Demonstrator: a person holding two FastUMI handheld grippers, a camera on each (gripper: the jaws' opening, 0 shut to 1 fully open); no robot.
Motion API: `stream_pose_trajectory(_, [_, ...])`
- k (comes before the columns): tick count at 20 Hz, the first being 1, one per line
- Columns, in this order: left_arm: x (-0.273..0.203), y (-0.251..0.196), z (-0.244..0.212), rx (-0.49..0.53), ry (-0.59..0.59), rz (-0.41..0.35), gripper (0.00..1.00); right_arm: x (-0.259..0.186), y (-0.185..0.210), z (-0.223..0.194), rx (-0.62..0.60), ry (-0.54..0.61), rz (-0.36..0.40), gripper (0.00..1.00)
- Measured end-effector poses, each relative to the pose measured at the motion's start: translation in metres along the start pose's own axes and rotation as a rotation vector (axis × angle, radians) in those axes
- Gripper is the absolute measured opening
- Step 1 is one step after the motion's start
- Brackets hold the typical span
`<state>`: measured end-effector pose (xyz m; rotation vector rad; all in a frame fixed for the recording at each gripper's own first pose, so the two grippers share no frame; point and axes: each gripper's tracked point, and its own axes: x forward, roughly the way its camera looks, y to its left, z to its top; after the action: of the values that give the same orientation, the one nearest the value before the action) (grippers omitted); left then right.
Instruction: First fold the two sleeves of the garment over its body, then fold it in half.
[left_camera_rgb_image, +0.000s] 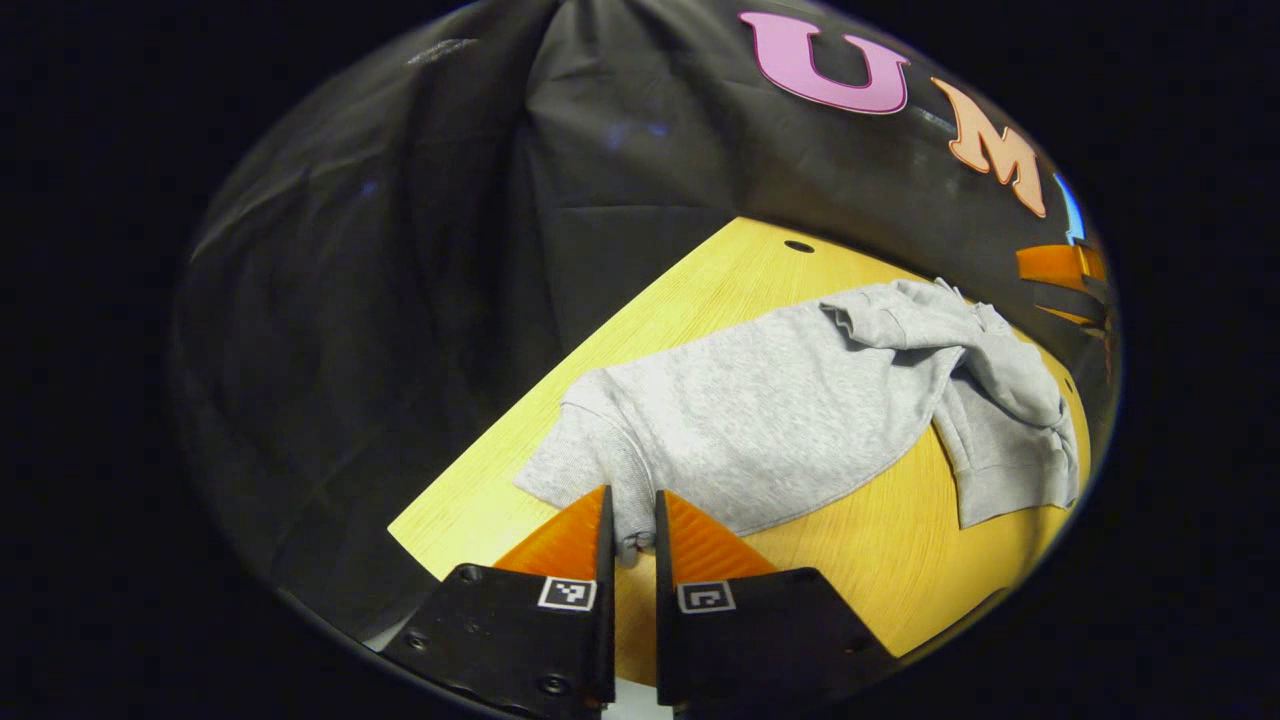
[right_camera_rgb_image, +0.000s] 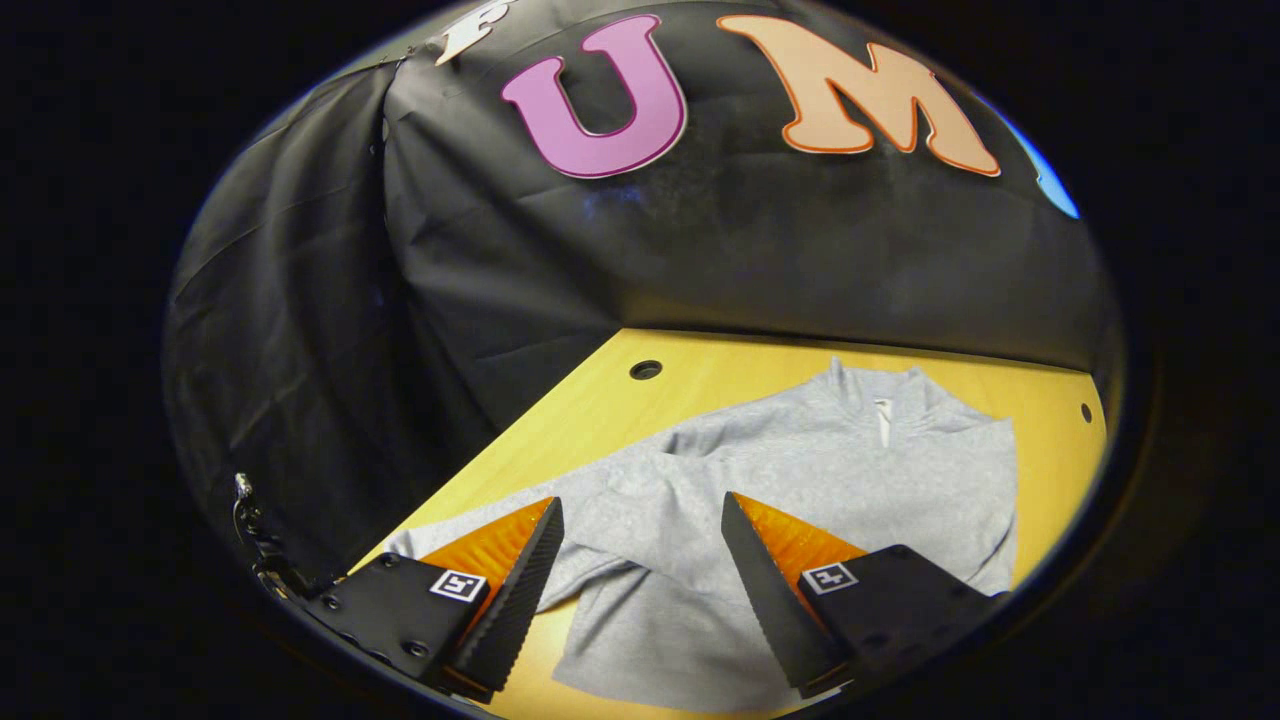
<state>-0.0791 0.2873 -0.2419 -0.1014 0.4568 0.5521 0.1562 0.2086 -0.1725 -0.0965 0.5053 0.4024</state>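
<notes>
Sweatshirt (right_camera_rgb_image: 800, 480) on table (right_camera_rgb_image: 720, 375), collar toward back wall (right_camera_rgb_image: 750, 260).

Pale wooden table (right_camera_rgb_image: 720, 375) with round holes, against creased black cloth wall (right_camera_rgb_image: 420, 300)

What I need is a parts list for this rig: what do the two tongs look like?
The left tongs and right tongs match. Each has two wedge-shaped fingers on blocky black mounts with small screws, and each mount carries a square black-and-white marker. The right pair's inner finger faces are ribbed.
</notes>
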Motion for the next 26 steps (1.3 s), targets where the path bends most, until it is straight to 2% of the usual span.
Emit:
stream_pose_trajectory(3, [0.001, -0.003, 0.001, 0.031, 0.039, 0.019, 0.08, -0.02, -0.03, 0.003, -0.021, -0.017, -0.057, 0.96])
stream_pose_trajectory(5, [0.0, -0.005, 0.003, 0.025, 0.058, 0.024, 0.02, -0.037, -0.048, 0.004, -0.013, -0.024, -0.09, 0.98])
stream_pose_trajectory(6, [0.0, -0.009, 0.003, 0.011, 0.068, 0.013, 0.01, -0.045, -0.058, 0.003, -0.013, -0.028, -0.111, 0.96])
stream_pose_trajectory(7, [-0.001, -0.014, 0.003, -0.015, 0.078, -0.007, 0.01, -0.053, -0.069, 0.003, -0.015, -0.033, -0.133, 0.99])
stream_pose_trajectory(10, [-0.007, -0.037, 0.016, -0.105, 0.084, -0.078, 0.01, -0.08, -0.096, 0.003, -0.007, -0.042, -0.184, 0.98])
stream_pose_trajectory(12, [-0.015, -0.055, 0.034, -0.12, 0.06, -0.114, 0.01, -0.094, -0.11, 0.0, 0.011, -0.048, -0.209, 0.98])
stream_pose_trajectory(16, [-0.034, -0.115, 0.075, -0.109, 0.017, -0.232, 0.01, -0.117, -0.138, -0.004, 0.054, -0.066, -0.255, 0.98])
stream_pose_trajectory(23, [-0.077, -0.25, 0.135, 0.014, -0.03, -0.483, 0.01, -0.157, -0.174, -0.023, 0.087, -0.045, -0.311, 0.98])
stream_pose_trajectory(24, [-0.082, -0.269, 0.145, 0.031, -0.046, -0.52, 0.0, -0.162, -0.18, -0.025, 0.088, -0.046, -0.321, 0.96])
stream_pose_trajectory(26, [-0.09, -0.31, 0.161, 0.074, -0.069, -0.592, 0.0, -0.173, -0.189, -0.029, 0.099, -0.049, -0.343, 0.98])
